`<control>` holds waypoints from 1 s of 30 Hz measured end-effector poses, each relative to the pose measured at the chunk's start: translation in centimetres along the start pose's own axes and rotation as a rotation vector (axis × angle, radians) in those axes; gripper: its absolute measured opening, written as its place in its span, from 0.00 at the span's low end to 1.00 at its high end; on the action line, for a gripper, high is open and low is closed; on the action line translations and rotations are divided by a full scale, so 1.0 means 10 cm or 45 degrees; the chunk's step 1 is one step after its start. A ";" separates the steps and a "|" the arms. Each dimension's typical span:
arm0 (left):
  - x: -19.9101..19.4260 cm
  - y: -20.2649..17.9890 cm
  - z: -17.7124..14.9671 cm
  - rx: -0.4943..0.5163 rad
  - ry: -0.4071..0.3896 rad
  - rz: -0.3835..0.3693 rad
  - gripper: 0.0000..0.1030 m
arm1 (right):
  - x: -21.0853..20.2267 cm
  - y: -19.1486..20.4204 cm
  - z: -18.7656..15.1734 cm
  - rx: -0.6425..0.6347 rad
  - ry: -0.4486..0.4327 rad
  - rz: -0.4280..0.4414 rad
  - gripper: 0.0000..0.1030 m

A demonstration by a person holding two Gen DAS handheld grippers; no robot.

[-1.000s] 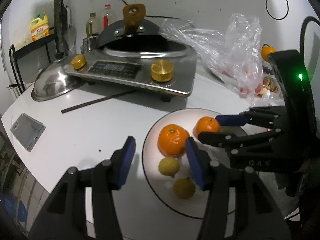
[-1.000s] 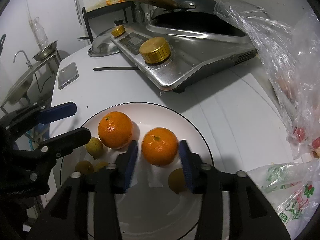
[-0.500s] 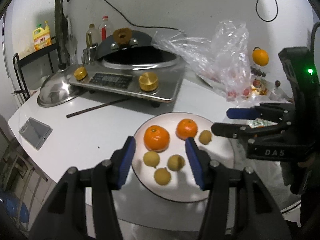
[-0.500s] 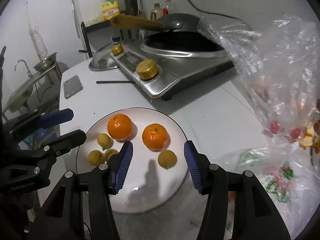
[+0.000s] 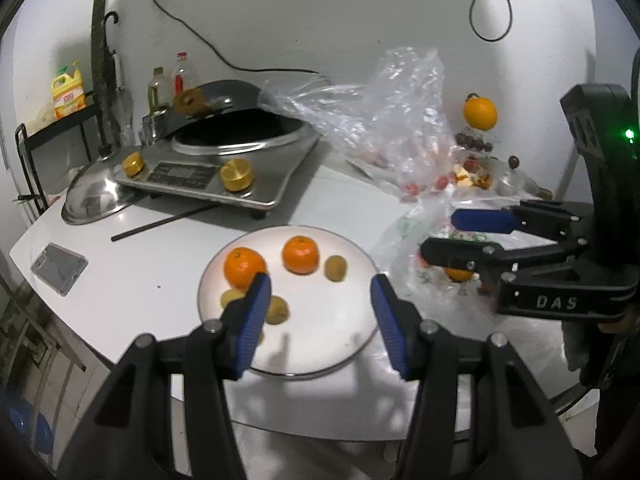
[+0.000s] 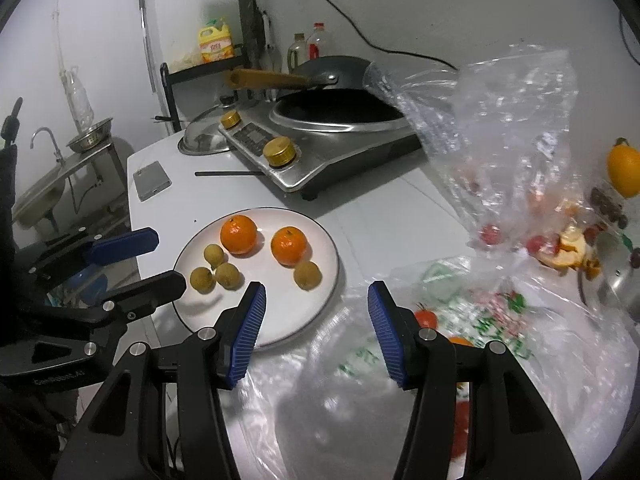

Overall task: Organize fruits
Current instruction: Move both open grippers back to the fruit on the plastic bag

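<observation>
Fruits sit on a round white ceramic plate [image 6: 320,280] near the front edge of a white tabletop [image 5: 132,264]. We use that plate as our landmark. On it we see two round orange mandarins side by side, one toward the plate's far left [image 6: 238,234] and one nearer its middle [image 6: 289,245]. Three small yellow-brown longan-like fruits [image 6: 216,272] cluster on the plate's left part, and a fourth [image 6: 307,275] lies alone just in front of the middle mandarin.

Our left gripper [image 5: 320,320], black with blue ribbed pads, hangs above the plate's near side with its jaws parted and nothing between them. Our right gripper [image 6: 316,332], of the same build, hangs over the plate's right rim and the crumpled clear plastic bags [image 6: 500,152] beside it, also released and empty.

Behind the plate stands a stainless steel induction cooker with two gold knobs [image 5: 224,176], carrying a dark wok with a wooden handle [image 6: 332,80]. A thin dark stick [image 5: 160,224] lies between cooker and plate. Left of the plate lies a grey smartphone [image 5: 59,266]. Behind it and to the left rests a shiny domed steel lid [image 5: 92,196]. Far right of the plate, a larger orange [image 5: 480,114] sits raised behind the bags.
</observation>
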State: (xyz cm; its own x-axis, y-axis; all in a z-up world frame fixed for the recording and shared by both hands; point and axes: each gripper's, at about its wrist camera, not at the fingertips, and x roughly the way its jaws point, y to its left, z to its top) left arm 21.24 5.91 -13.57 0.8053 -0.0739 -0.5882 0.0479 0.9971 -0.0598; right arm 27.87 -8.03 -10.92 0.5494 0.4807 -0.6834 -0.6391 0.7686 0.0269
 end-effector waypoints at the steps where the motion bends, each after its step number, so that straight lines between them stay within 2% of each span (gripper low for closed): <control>1: -0.02 -0.05 0.00 0.009 -0.002 -0.003 0.52 | -0.06 -0.03 -0.03 0.005 -0.006 -0.007 0.55; 17: 0.05 -0.70 -0.01 0.116 0.037 -0.048 0.52 | -0.48 -0.69 -0.49 0.137 -0.038 -0.105 0.55; 23: 0.19 -0.87 -0.02 0.144 0.075 -0.066 0.52 | -0.41 -0.90 -0.63 0.162 -0.001 -0.127 0.55; 30: 0.38 -0.94 -0.02 0.143 0.106 -0.074 0.52 | -0.15 -0.99 -0.67 0.161 0.055 -0.096 0.54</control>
State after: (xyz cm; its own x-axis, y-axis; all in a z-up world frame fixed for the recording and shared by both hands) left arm 23.74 -3.72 -15.37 0.7478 -0.1281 -0.6514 0.1624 0.9867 -0.0076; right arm 29.75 -19.16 -15.04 0.5676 0.4033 -0.7178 -0.5226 0.8501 0.0644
